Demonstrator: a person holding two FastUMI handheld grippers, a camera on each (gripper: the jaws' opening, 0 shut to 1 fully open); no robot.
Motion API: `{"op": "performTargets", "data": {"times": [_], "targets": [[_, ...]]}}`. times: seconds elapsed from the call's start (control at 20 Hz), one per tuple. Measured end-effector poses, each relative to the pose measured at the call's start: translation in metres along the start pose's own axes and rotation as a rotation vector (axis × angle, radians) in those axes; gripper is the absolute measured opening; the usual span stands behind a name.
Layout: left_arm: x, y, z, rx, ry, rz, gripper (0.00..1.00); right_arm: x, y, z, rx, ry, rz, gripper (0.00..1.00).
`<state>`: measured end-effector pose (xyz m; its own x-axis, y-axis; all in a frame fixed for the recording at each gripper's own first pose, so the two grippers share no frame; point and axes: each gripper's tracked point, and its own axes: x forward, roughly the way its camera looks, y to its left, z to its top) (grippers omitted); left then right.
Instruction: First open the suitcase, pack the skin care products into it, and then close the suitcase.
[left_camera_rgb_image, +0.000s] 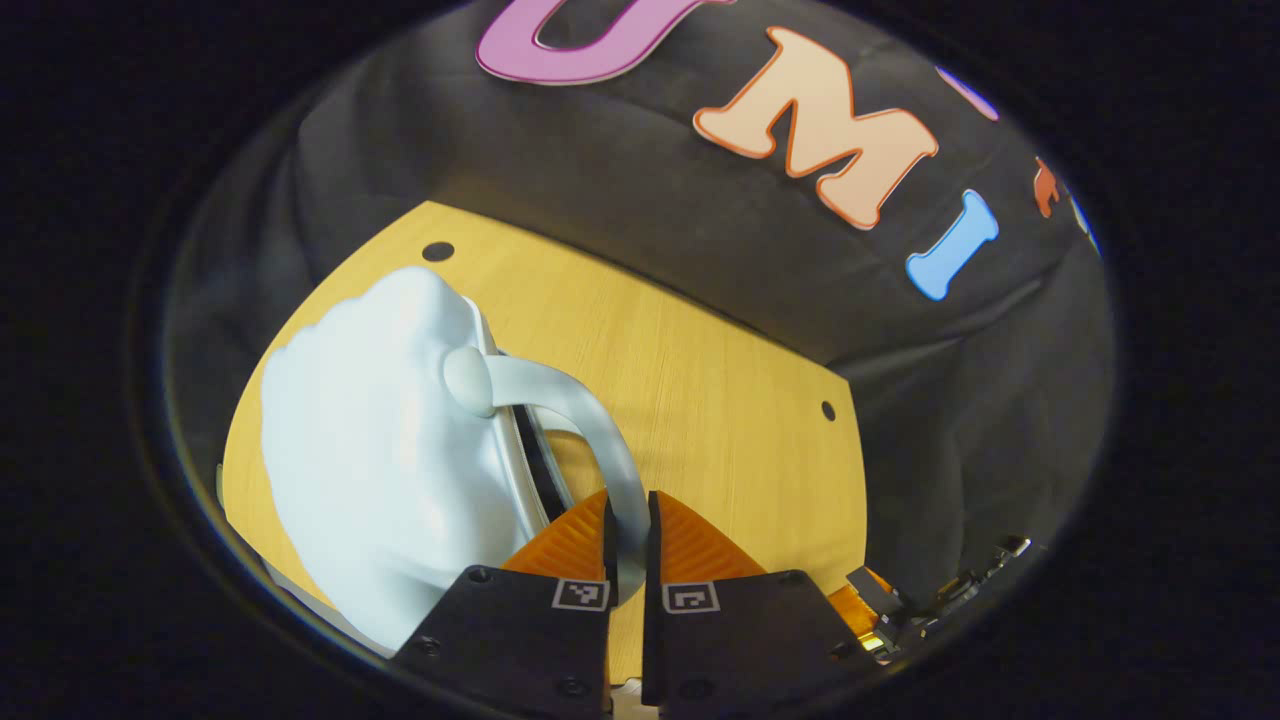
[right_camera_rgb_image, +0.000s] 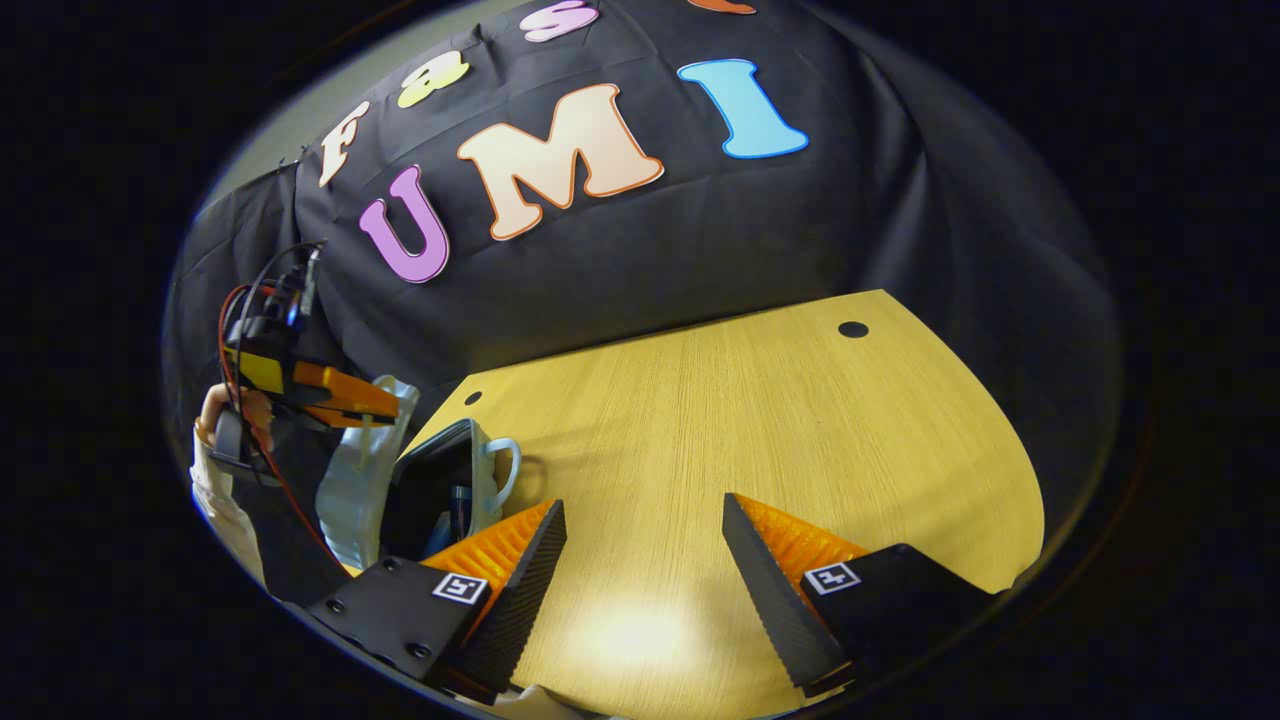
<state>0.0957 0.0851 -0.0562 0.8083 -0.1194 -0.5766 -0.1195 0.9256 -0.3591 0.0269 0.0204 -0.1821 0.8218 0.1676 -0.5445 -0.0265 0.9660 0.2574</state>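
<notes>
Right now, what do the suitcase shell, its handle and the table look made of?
Suitcase: looks like hard moulded plastic, pale blue with a soft sheen; the contoured shell holds its shape. Handle: same smooth pale plastic, a rigid arch pinched in the left claw. Table: wood-look top, likely laminate, with fine straight grain and a glare spot.

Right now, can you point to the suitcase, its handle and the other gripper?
suitcase (left_camera_rgb_image: 370, 450), left gripper view, on its pale blue shell.
handle (left_camera_rgb_image: 560, 395), left gripper view, on the curved bar above the fingers.
right gripper (right_camera_rgb_image: 640, 560), right gripper view, midway between its open fingertips.
</notes>
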Motion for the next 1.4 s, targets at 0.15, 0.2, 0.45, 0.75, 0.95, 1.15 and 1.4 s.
{"op": "performTargets", "data": {"times": [0.15, 0.2, 0.45, 0.75, 0.95, 1.15, 1.4], "targets": [[0.027, -0.005, -0.01, 0.051, 0.057, 0.043, 0.07, -0.009, -0.004, 0.01, -0.004, -0.029, -0.008, 0.99], [0.034, -0.005, -0.013, 0.054, 0.075, 0.049, 0.08, -0.012, -0.006, 0.012, -0.004, -0.039, -0.009, 0.99], [0.05, -0.022, -0.028, 0.026, 0.125, 0.038, 0.27, -0.025, -0.018, 0.02, -0.006, -0.068, -0.008, 0.99], [0.036, -0.034, -0.04, 0.112, 0.07, 0.126, 0.92, -0.033, -0.029, 0.029, -0.013, -0.086, 0.022, 0.99], [0.02, -0.045, -0.061, 0.157, 0.03, 0.155, 0.92, -0.037, -0.035, 0.033, -0.029, -0.088, 0.046, 0.98], [0.002, -0.067, -0.083, 0.196, -0.01, 0.167, 0.92, -0.042, -0.04, 0.037, -0.047, -0.092, 0.07, 0.98], [-0.009, -0.087, -0.107, 0.211, -0.02, 0.146, 0.92, -0.047, -0.047, 0.039, -0.055, -0.096, 0.092, 0.98]]}}
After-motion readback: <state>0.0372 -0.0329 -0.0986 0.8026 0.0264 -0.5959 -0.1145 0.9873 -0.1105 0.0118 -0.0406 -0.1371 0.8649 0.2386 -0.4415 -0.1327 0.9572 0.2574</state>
